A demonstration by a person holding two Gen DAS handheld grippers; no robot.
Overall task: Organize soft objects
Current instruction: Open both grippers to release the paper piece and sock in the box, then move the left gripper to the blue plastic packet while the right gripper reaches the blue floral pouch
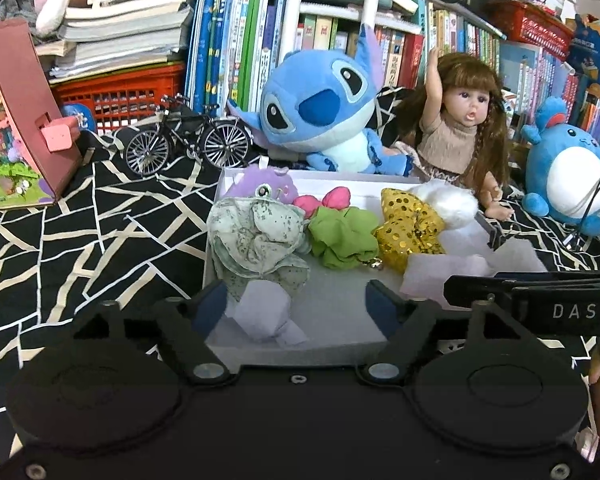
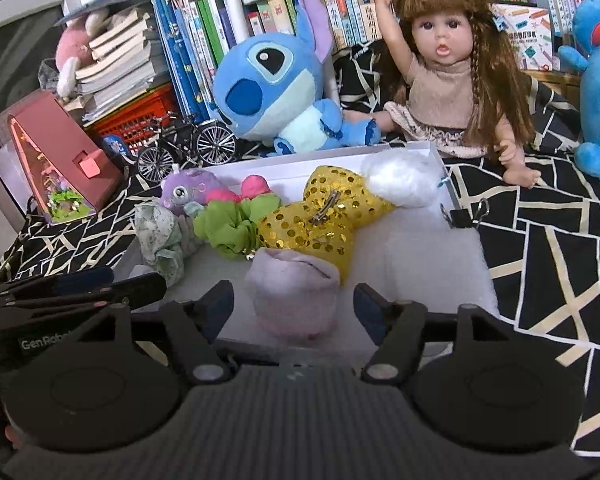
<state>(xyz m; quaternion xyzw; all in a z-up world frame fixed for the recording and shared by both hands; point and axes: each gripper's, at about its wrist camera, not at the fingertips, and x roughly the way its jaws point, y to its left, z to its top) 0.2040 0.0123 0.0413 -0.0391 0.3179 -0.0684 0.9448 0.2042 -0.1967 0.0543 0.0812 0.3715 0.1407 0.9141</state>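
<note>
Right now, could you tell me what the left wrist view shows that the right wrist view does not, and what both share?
Only the left wrist view shows the red basket on the top shelf at the right, and the whole round blue plush.

Only the right wrist view shows the metal clip on the gold sequin bow and the black binder clip at the white box edge.

Both show the green scrunchie, the blue plush, the doll, the toy bicycle, and open fingers.
</note>
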